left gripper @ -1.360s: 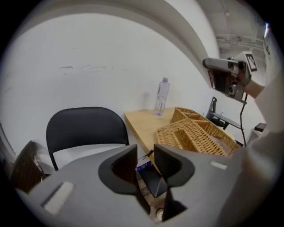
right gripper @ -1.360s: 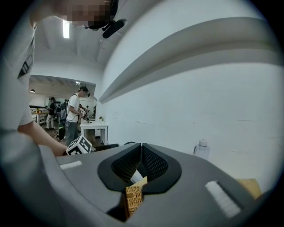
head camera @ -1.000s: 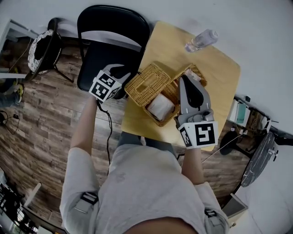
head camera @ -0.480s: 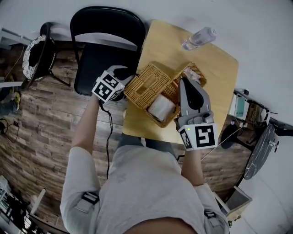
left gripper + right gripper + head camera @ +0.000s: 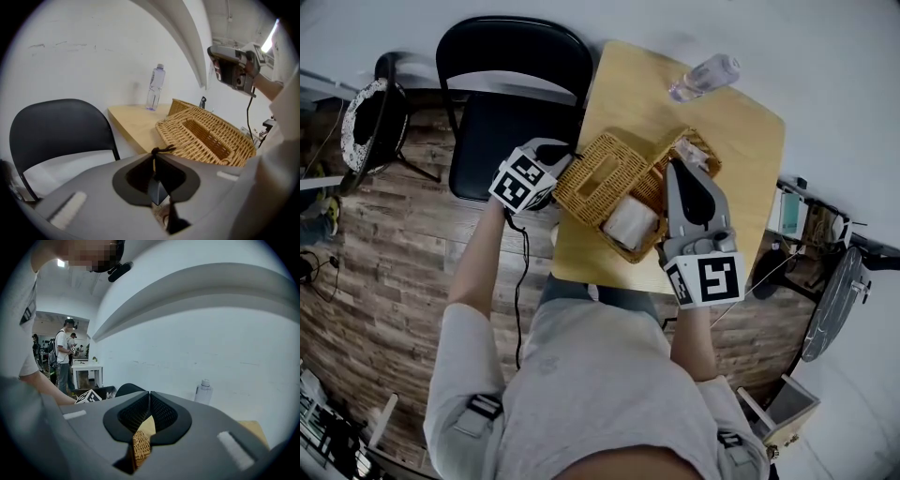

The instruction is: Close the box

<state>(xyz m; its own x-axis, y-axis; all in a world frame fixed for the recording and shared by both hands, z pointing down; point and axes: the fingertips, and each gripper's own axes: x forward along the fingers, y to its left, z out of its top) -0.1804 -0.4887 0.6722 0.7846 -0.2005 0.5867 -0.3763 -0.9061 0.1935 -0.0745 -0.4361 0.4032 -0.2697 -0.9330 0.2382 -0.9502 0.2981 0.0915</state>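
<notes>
1 black chair stands at the left on the wooden floor, just beside the pale wooden surface. Over its seat, the left claw reaches to the left edge of the lid of the wicker box. Only the left claw's own view shows its grip. The jaws have just been closing, and their tips now pinch a thin dark cord that comes off the lid's near rim. From the head view that cord cannot be made out.

The lid is tilted up and open, with 1 long slot in its top. The box sits on the near left part of the surface. Only the head view looks down into it, where a white bundle lies. The left claw's view sees just the outside of the lid.

The right claw lies over the right side of the box, pointing to the far side. Its own view shows the jaws drawn together with a strip of the box's wicker caught low between them. In the head view the claw's body hides that hold.

At the far edge of the surface, well apart from the box, is 1 clear bottle. The left claw's view shows it standing upright near the white wall.
</notes>
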